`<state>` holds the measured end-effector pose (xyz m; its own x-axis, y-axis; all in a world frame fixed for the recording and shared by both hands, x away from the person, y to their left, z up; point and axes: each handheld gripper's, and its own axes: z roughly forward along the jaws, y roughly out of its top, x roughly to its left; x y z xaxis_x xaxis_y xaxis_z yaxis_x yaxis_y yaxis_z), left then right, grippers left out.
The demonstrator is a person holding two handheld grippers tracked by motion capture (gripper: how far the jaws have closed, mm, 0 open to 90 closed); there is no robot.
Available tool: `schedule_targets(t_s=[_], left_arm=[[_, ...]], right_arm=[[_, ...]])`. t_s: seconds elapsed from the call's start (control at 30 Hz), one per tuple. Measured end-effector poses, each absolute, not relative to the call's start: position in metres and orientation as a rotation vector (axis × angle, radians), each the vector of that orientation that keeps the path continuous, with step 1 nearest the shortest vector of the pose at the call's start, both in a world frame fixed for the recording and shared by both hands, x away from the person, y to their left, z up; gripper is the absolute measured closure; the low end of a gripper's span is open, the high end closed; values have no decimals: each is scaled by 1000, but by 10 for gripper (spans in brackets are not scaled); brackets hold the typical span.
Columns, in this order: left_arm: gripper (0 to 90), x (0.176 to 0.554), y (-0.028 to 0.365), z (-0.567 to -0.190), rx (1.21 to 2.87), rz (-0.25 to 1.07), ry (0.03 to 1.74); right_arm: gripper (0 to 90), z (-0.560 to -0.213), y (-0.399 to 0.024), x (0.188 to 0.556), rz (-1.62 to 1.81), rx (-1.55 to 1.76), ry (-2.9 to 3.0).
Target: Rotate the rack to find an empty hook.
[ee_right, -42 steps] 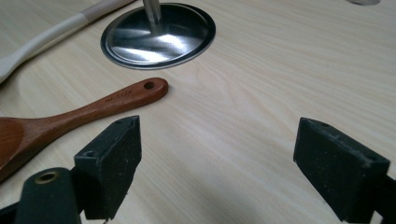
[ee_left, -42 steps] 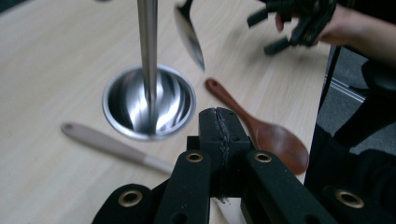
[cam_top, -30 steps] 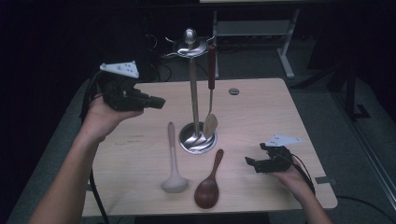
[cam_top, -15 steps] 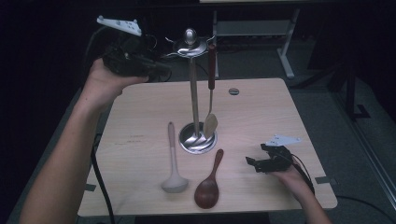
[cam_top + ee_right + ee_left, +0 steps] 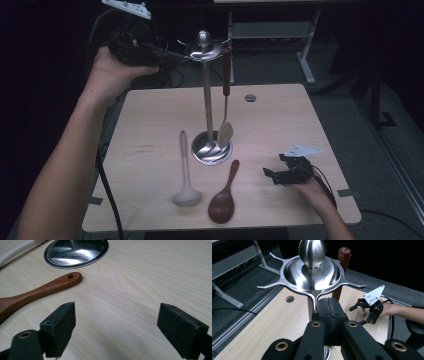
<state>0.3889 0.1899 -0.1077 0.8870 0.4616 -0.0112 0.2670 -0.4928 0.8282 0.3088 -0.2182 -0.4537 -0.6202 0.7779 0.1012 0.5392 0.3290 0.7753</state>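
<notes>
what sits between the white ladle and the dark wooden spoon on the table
Nothing: in the high view only bare tabletop separates the white ladle from the dark wooden spoon, which lie side by side in front of the rack's base.

Pale wood-grain surface; shiny silver stand; dark reddish-brown wooden spoon; cream, perhaps off-white, ladle; black gripper pads.

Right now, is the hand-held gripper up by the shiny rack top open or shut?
Shut. The left hand-held gripper has its black pads pressed together, nothing between them, just before the utensil rack.
</notes>
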Motion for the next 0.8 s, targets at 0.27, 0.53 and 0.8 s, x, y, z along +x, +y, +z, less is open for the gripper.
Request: schedule_targets(t_s=[0.27, 0.53, 0.8], left_arm=[[899, 396, 190, -107, 2129, 331, 550], [899, 412, 192, -108, 2122, 353, 585], [898, 415, 193, -107, 2086, 332, 594]], right_arm=[[151, -454, -220, 309, 1180, 1195, 2306], [151, -455, -220, 310, 1174, 1194, 2310], [151, -456, -221, 310, 1180, 1189, 2310]])
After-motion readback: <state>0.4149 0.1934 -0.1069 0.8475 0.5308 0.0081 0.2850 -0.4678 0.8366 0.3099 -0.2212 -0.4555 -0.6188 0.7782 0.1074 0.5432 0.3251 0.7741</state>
